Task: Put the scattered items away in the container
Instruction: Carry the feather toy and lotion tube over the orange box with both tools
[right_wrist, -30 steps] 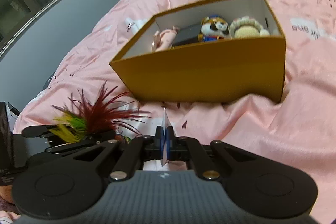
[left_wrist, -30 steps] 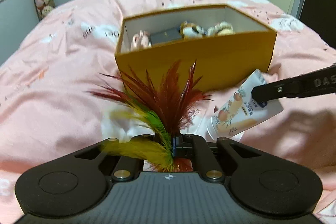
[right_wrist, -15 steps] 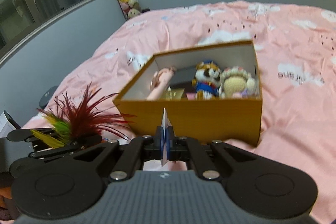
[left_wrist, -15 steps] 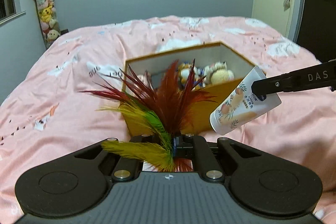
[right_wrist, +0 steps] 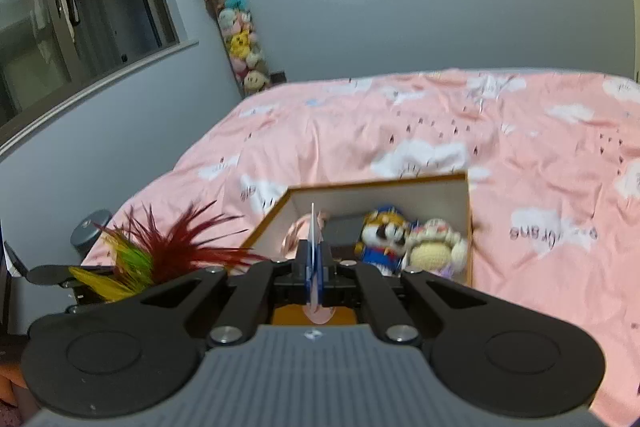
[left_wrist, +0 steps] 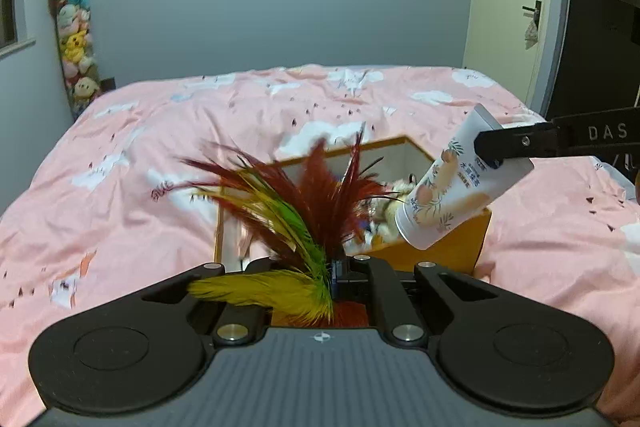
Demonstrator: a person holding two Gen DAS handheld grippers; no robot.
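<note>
Red feathers [left_wrist: 320, 203] are pinched by the left tongs [left_wrist: 340, 267]; a white tube [left_wrist: 452, 187] is pinched by the right tongs [right_wrist: 314, 267], above the orange box [right_wrist: 468, 227].

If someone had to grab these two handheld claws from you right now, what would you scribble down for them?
Left gripper: jaws shut on the feather toy, held up in front of the box.
Right gripper: jaws shut on the flat end of the cream tube, cap end hanging down over the box's near corner.
Box: open, on the pink bedspread.
Done: a panda plush, a knitted doll and a few other things are already inside.
Left: lower both items into the box and open the jaws. No other loose items show on the bed in view.
</note>
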